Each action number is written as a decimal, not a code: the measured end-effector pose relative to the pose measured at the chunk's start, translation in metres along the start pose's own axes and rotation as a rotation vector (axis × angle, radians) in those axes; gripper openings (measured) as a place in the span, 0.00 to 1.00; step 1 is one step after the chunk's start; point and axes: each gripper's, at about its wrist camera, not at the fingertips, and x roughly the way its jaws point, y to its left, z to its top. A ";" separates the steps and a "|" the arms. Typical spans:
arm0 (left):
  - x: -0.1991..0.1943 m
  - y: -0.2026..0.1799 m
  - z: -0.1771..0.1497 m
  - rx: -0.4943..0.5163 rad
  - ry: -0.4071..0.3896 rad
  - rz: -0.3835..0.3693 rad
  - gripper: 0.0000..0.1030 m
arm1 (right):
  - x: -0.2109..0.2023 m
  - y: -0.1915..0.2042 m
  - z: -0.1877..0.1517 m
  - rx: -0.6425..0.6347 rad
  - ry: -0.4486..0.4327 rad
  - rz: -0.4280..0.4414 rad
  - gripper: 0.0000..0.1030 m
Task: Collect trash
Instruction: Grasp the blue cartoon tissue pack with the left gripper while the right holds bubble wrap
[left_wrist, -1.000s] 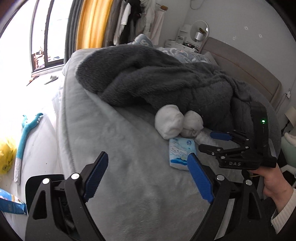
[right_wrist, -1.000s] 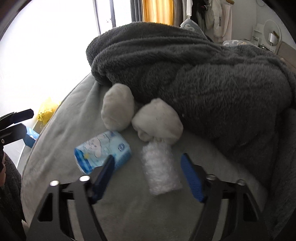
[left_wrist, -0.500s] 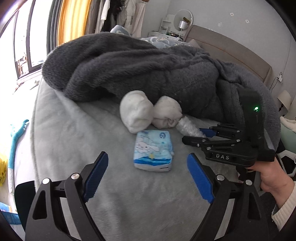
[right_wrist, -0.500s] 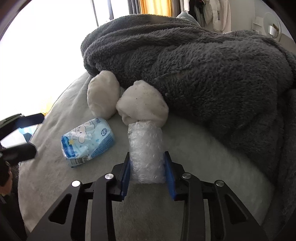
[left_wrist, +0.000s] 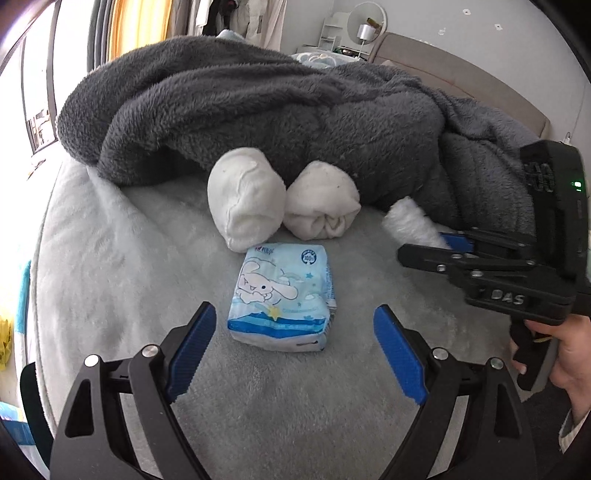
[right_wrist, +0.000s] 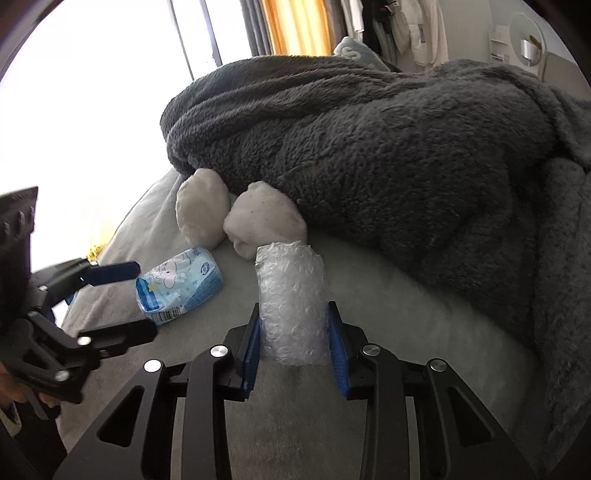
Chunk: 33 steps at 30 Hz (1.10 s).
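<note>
A roll of bubble wrap (right_wrist: 291, 302) lies on the grey bed; my right gripper (right_wrist: 293, 332) is shut on it, blue pads against both sides. The roll's end also shows in the left wrist view (left_wrist: 412, 223). A blue-and-white tissue pack (left_wrist: 282, 297) with a cartoon dog lies just ahead of my left gripper (left_wrist: 295, 349), which is open and empty with the pack between and beyond its fingertips. The pack also shows in the right wrist view (right_wrist: 179, 290), left of the roll.
Two rolled white socks (left_wrist: 245, 205) (left_wrist: 323, 201) lie behind the pack, against a heaped dark grey fleece blanket (left_wrist: 258, 110). The light grey bed cover (left_wrist: 110, 277) drops off at the left edge. A headboard (left_wrist: 461, 77) stands at the back right.
My right gripper closed on the bubble wrap roll and has lifted it slightly. My left gripper swung right and moved in until the tissue pack sits just ahead of its open fingers.
</note>
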 end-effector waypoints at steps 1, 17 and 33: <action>0.002 0.000 0.000 -0.002 0.001 0.002 0.86 | -0.002 -0.001 -0.001 0.006 -0.005 0.001 0.32; 0.026 0.000 0.004 -0.006 0.035 0.046 0.67 | -0.036 0.032 0.012 0.068 -0.096 0.023 0.32; -0.009 0.016 -0.014 -0.048 -0.015 -0.020 0.54 | -0.054 0.081 0.015 0.108 -0.135 0.012 0.32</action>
